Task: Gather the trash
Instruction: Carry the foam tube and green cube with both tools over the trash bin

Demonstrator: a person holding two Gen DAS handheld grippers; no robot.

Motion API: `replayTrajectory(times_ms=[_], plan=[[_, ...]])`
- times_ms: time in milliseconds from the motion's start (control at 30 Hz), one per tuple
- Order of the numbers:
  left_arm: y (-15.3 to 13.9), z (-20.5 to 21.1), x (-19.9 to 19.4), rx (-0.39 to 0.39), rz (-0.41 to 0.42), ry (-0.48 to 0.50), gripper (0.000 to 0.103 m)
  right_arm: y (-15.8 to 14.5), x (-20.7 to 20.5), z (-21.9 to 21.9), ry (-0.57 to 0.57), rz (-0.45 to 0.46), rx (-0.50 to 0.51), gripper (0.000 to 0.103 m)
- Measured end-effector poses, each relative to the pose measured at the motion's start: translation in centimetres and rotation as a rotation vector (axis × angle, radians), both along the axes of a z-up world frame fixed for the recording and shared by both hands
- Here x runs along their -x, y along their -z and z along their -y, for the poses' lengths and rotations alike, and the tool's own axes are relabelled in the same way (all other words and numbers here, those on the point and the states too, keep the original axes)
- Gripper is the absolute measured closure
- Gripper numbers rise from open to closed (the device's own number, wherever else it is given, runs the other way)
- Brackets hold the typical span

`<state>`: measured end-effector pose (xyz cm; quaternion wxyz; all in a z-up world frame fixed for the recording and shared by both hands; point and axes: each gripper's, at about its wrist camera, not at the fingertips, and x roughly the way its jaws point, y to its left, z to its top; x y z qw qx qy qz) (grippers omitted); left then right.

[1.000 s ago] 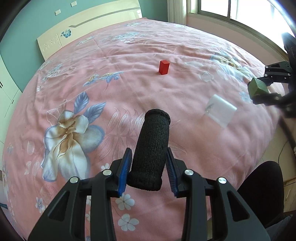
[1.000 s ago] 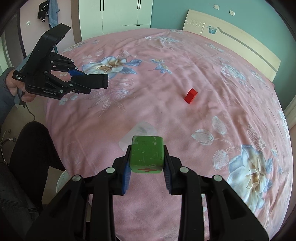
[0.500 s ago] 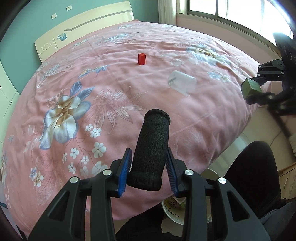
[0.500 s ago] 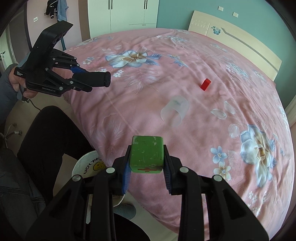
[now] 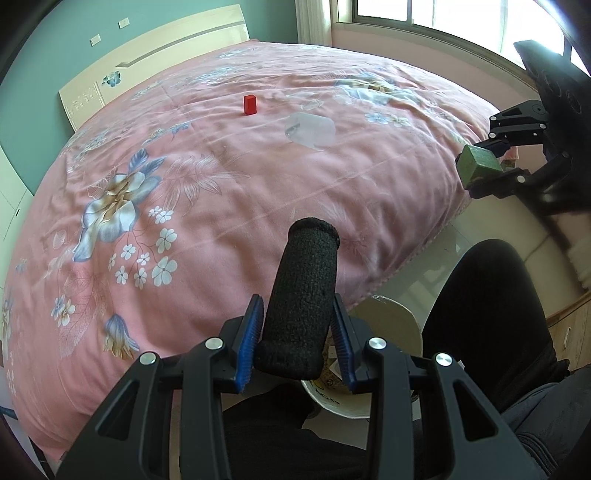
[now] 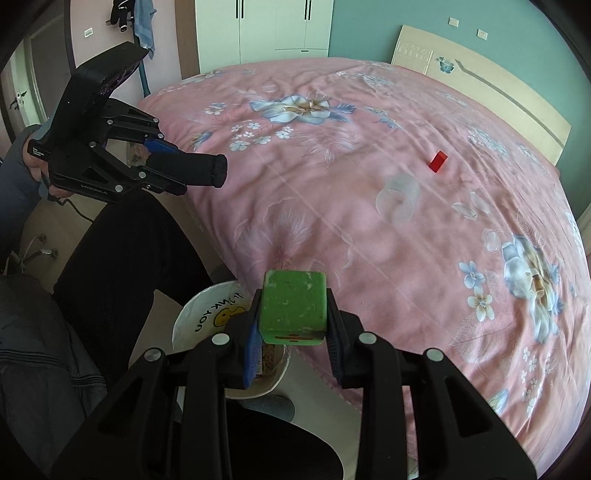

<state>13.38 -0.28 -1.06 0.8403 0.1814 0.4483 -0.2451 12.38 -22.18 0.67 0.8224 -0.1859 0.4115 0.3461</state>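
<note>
My left gripper (image 5: pixel 297 339) is shut on a black foam tube (image 5: pixel 301 295), held above a white trash bin (image 5: pixel 391 325) on the floor at the bed's edge. My right gripper (image 6: pixel 291 338) is shut on a green block (image 6: pixel 293 302), also over the bin (image 6: pixel 207 314), which has a smiley face print. In the right wrist view the left gripper (image 6: pixel 162 166) shows at the left with the tube (image 6: pixel 192 171). In the left wrist view the right gripper (image 5: pixel 491 164) shows at the right with the green block (image 5: pixel 478 164). A red block (image 5: pixel 250 105) (image 6: pixel 438 161) and a clear plastic cup (image 5: pixel 310 129) (image 6: pixel 399 197) lie on the bed.
The pink floral bedspread (image 5: pixel 184 177) covers a large bed with a cream headboard (image 5: pixel 155 55). My legs in dark trousers (image 5: pixel 487 302) are beside the bin. A window (image 5: pixel 443 18) is behind the bed, a white wardrobe (image 6: pixel 266 26) across the room.
Both grippers have pulled back from over the bed to its edge with their objects held. The trash bin has come into view beneath them.
</note>
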Motion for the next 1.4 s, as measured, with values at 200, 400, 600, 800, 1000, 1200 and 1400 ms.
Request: replayTrajectory(times_ms=[200,400,600,800,1000,1200,1400], plan=[[0.7,-0.1,2.0,0.01,-0.013,0.009,0.064,0.6,1.6,-0.4,-0.011,-0.014,-0.012,0.072],[1.6,-0.1,3.7,0.008,-0.032,0.018,0.064,1.7,2.9,-1.4,-0.031,-0.039,-0.017,0.072],[2.9,0.1,5.2,0.004,-0.061,0.027,0.064,3.1,3.8,-2.6,-0.059,-0.069,-0.013,0.072],[4.9,0.5,6.3,-0.004,-0.103,0.039,0.064,4.5,4.4,-4.1,-0.082,-0.103,-0.018,0.072],[7.5,0.8,6.7,-0.008,-0.154,0.034,0.064,6.5,4.9,-5.5,-0.088,-0.146,-0.019,0.072],[10.3,0.9,6.2,-0.015,-0.203,0.012,0.064,8.6,5.3,-6.4,-0.094,-0.191,-0.021,0.072],[12.8,0.5,5.5,-0.031,-0.243,-0.009,0.067,11.0,5.4,-6.9,-0.087,-0.24,-0.025,0.072]])
